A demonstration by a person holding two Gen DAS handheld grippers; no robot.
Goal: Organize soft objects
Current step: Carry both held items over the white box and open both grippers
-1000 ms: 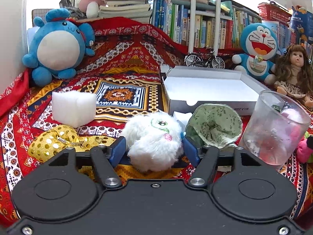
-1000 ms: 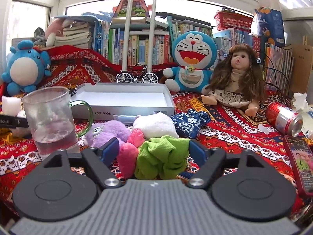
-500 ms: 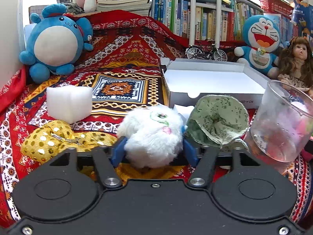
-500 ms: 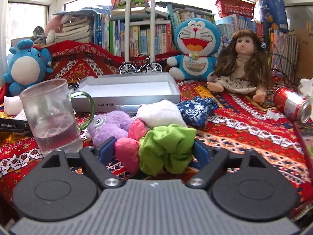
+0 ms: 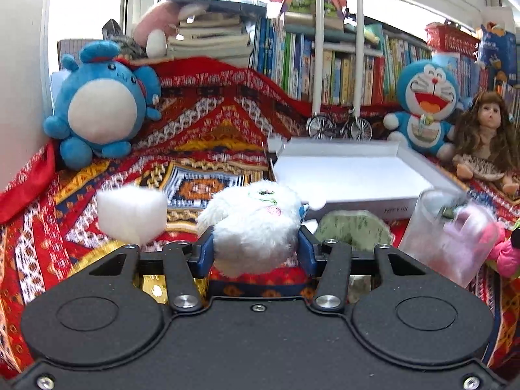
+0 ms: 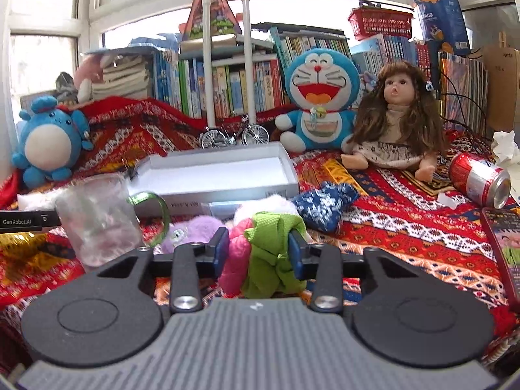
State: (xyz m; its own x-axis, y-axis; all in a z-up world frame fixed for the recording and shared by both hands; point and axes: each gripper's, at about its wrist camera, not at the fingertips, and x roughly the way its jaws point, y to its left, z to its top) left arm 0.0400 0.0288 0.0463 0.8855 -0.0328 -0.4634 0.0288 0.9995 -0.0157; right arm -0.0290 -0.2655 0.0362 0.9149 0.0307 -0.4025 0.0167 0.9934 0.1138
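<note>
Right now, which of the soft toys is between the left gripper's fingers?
The white fluffy plush, squeezed between the closing left gripper pads. The blue round plush and Doraemon plush sit far back, untouched.

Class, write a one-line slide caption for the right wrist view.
Right gripper closing on a green scrunchie and pink soft toy, in front of the empty white box.
</note>
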